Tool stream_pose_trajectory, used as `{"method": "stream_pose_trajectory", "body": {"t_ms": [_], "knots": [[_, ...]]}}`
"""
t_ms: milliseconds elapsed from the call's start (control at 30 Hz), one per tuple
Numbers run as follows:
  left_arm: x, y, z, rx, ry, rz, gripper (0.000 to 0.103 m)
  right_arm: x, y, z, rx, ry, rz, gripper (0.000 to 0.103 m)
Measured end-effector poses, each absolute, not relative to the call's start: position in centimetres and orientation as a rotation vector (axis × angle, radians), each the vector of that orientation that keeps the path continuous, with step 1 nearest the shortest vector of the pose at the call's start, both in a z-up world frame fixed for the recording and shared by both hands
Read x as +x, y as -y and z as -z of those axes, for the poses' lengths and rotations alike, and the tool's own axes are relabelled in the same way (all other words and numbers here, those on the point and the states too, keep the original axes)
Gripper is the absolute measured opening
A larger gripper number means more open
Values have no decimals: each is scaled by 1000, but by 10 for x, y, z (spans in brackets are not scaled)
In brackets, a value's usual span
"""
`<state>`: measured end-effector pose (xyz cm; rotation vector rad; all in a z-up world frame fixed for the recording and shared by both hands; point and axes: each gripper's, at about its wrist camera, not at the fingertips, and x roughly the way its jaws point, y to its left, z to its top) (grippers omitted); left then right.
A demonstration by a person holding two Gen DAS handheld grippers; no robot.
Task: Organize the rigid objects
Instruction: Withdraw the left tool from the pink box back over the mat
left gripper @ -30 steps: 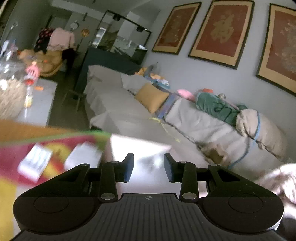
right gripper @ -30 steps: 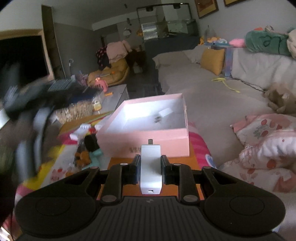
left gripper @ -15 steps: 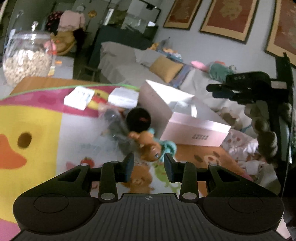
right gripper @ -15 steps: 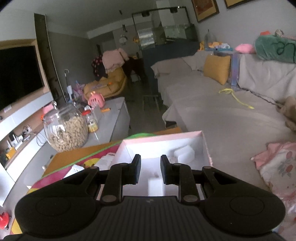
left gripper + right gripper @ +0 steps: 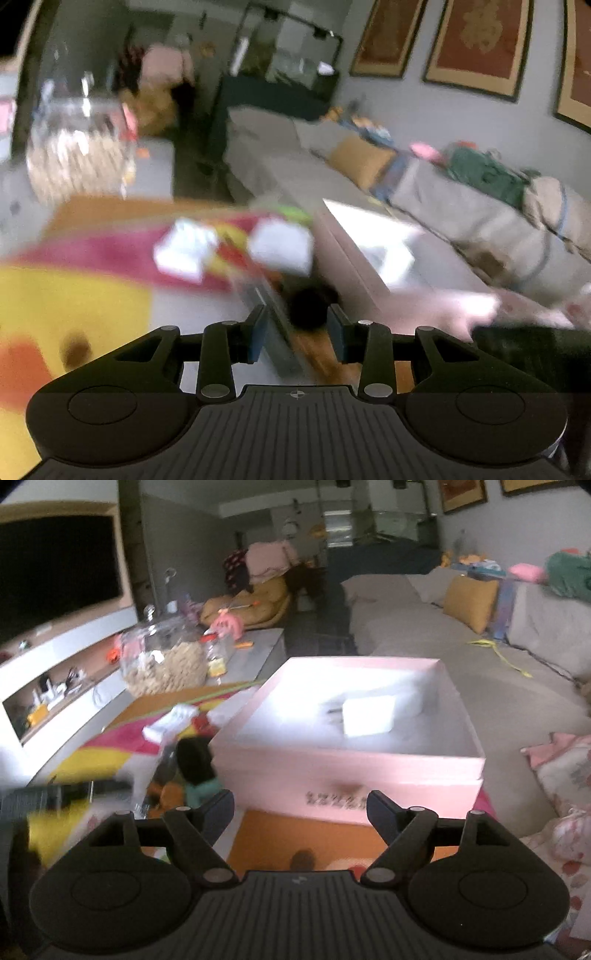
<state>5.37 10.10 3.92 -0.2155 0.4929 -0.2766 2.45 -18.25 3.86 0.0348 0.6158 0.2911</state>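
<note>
right gripper (image 5: 301, 806): jaws spread wide, empty, facing pink box (image 5: 354, 775) | white block (image 5: 367, 716) lies inside box | left gripper (image 5: 297, 332): jaws parted, empty, view blurred, over mat (image 5: 74, 291)

glass jar (image 5: 164, 662) – on white counter (image 5: 255, 653) | yellow cushion (image 5: 470, 602) – on grey sofa (image 5: 406, 642) | dark TV (image 5: 59, 576)

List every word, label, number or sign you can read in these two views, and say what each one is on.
None can be read.
Open pink cardboard box: a dark printed line on its front wall, too blurred to read.
Framed red and gold wall pictures: a gold motif, no legible characters.
Two small white boxes on the colourful mat: smeared by motion.
</note>
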Motion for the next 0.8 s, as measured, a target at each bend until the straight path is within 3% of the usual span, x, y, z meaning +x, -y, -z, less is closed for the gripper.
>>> {"method": "stream_pose_trajectory", "body": {"t_ms": [367,567,800], "knots": [[184,-120,-37,-60,-614,120,39,15,171,-11,-17,-673,-318,79],[201,-123,-21,-82,-683,98,40,17,175,-10,9,-693,-327,79],[202,-112,-35,-144,-576,131,40,20,173,-11,1,-711,-321,79]]}}
